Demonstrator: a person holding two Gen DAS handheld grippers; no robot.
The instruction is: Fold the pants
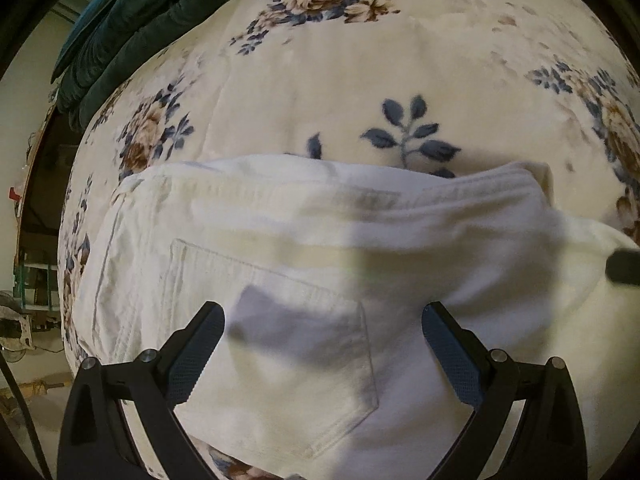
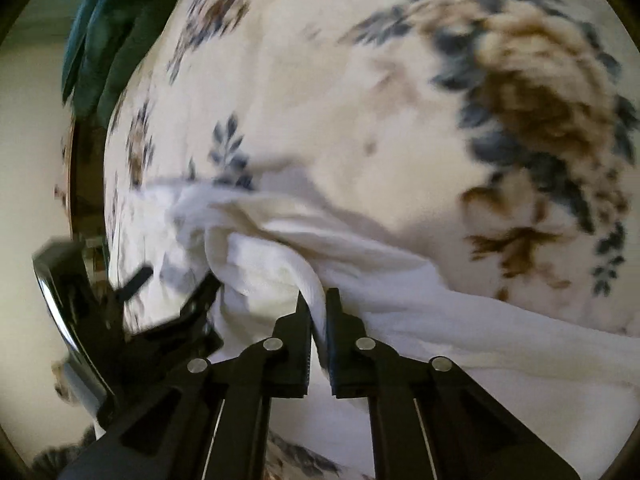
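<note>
White pants (image 1: 304, 248) lie on a floral blanket, waistband toward the far side, a back pocket (image 1: 280, 344) facing up. My left gripper (image 1: 324, 320) is open, hovering just above the pocket area, holding nothing. My right gripper (image 2: 318, 304) is shut on a bunched fold of the white pants (image 2: 280, 248) and lifts it off the blanket. The right gripper's tip shows at the right edge of the left wrist view (image 1: 624, 266). The left gripper shows at the left of the right wrist view (image 2: 132, 304).
A cream blanket with blue and brown flowers (image 1: 360, 60) covers the bed. A dark green velvet cushion or blanket (image 1: 132, 28) lies at the far left corner. The bed's left edge drops to a room with clutter (image 1: 28, 280).
</note>
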